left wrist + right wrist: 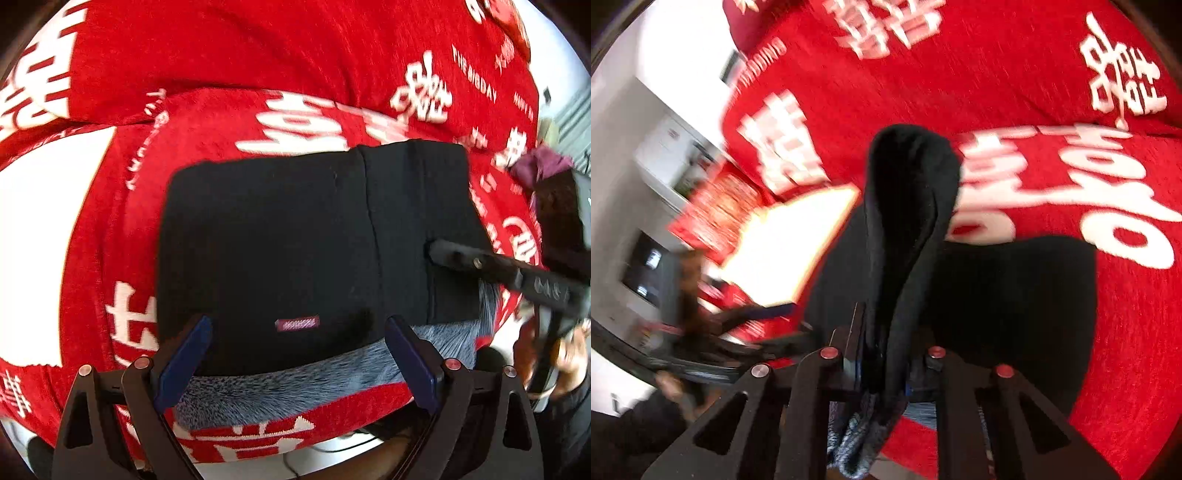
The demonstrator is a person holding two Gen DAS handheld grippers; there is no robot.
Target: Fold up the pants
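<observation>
While the black pants (295,240) lie folded on the red blanket (258,55), their near-right edge is pinched by the right gripper (882,373); the left gripper (299,354) is spread wide at the near hem, so edges should be squared before release.

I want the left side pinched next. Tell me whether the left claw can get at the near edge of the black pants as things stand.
Probably yes. The left claw stands open, straddling the near edge of the black pants with nothing between. The right claw is shut on a fold off to the side.
</observation>
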